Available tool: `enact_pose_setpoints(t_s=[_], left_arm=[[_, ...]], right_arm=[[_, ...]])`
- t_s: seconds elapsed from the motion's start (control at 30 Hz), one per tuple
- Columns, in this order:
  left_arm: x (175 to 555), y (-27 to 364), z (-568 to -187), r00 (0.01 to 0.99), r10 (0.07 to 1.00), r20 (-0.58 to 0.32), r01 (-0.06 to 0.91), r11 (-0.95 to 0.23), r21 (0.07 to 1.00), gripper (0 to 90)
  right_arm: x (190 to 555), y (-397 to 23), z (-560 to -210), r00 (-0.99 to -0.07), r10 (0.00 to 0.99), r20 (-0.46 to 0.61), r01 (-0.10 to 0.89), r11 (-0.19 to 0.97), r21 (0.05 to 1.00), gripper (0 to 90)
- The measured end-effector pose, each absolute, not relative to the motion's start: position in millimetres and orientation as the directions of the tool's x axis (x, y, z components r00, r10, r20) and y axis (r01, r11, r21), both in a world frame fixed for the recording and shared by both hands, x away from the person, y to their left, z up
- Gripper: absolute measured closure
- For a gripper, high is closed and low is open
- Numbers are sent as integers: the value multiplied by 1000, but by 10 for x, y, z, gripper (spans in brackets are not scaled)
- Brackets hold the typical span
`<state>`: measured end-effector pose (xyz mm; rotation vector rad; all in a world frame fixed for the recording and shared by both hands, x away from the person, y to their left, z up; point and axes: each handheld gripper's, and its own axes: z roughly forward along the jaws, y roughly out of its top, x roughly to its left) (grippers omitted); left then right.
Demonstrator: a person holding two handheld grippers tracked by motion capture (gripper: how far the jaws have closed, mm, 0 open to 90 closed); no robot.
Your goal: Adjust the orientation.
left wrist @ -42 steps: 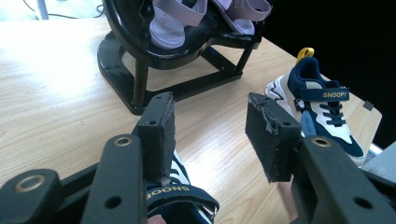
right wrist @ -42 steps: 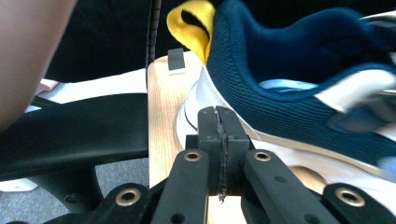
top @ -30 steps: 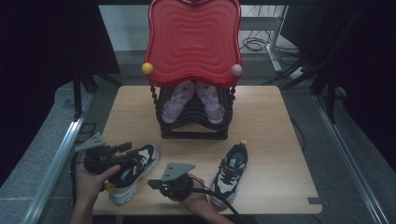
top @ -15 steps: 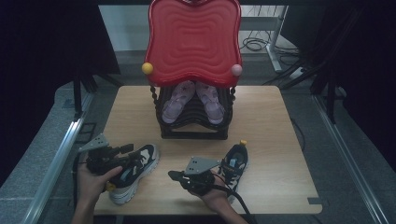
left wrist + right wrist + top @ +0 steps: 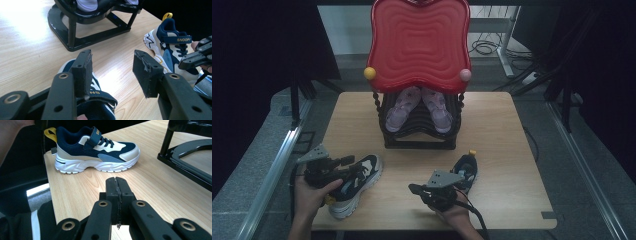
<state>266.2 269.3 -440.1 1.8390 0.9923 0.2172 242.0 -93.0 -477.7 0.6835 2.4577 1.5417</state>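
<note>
Two navy, white and beige child's sneakers lie on the wooden table. The left sneaker lies near the front left, its strap just under my left gripper, whose jaws stand open above it with bare table showing between them. The right sneaker, marked SNOOPY, sits front right. My right gripper is beside that shoe, pointing left at table height, shut with nothing between its pads.
A black shoe rack stands mid-table with pink sandals on it. A red wavy board leans above it. Metal rails run along both sides of the table, and cables lie on the floor behind.
My right gripper has slid to the right along the table's front, ending beside the right sneaker. The left gripper and both sneakers have stayed put.
</note>
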Motion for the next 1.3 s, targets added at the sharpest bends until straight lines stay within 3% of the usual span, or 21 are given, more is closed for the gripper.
enact_pose_setpoints(t_s=[1.3], left_arm=[[2694,2671,-4498,647,704,-293,572,-194,797,477]], right_arm=[[2374,-1043,-4795,-882,461,100,296,376,878,900]])
